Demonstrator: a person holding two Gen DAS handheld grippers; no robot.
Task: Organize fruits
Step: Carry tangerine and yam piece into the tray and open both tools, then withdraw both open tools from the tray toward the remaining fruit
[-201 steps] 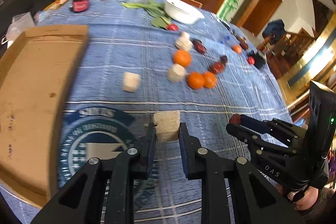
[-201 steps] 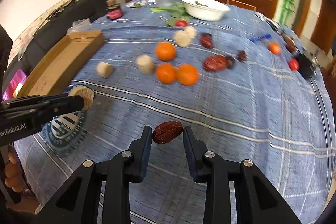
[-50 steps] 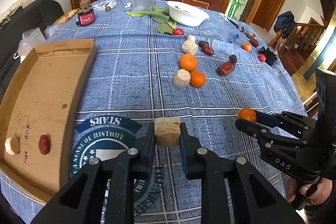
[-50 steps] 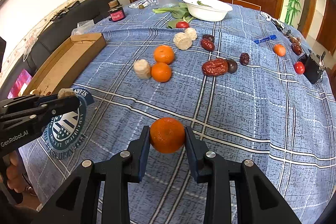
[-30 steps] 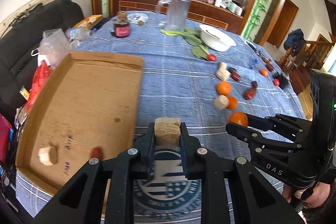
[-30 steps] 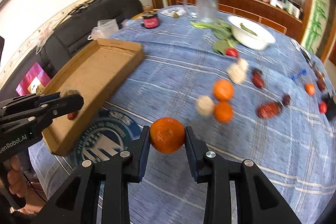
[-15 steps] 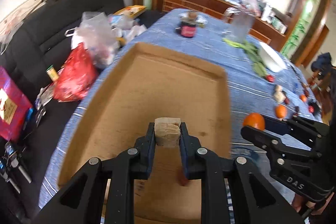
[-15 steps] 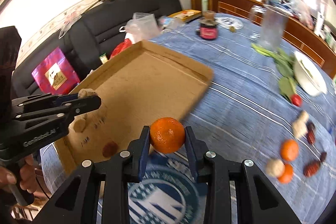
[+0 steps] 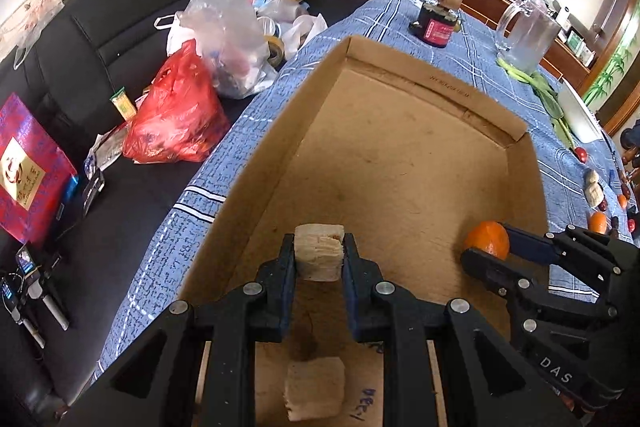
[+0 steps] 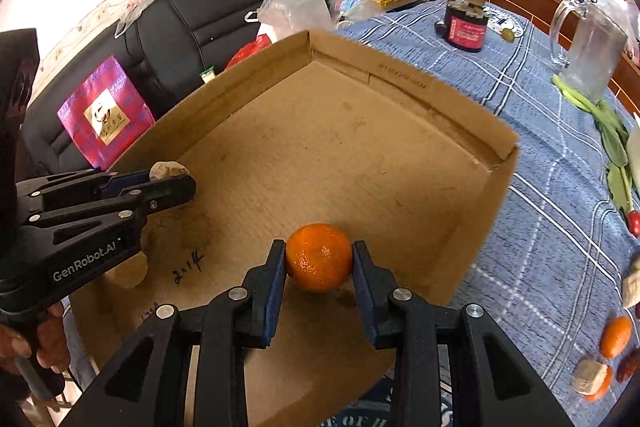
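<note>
My left gripper (image 9: 319,259) is shut on a pale beige chunk (image 9: 319,256) and holds it over the near part of the cardboard tray (image 9: 404,155). Another beige chunk (image 9: 315,387) lies on the tray floor just below it. My right gripper (image 10: 319,259) is shut on an orange mandarin (image 10: 319,256) and holds it above the tray (image 10: 328,147), near its right wall. The right gripper with the mandarin (image 9: 487,239) also shows in the left wrist view. The left gripper (image 10: 176,179) shows at the left of the right wrist view.
Loose mandarins (image 10: 616,335), beige chunks (image 10: 588,375) and red dates lie on the blue checked tablecloth (image 10: 552,227) to the right. A dark jar (image 9: 436,23), a glass jug (image 9: 524,39) and greens (image 10: 612,139) stand beyond the tray. A black sofa (image 9: 100,39) with bags is at the left.
Both grippers have moved left from the fruit pile on the cloth to above the cardboard tray, and lower over it, still holding the chunk and the mandarin.
</note>
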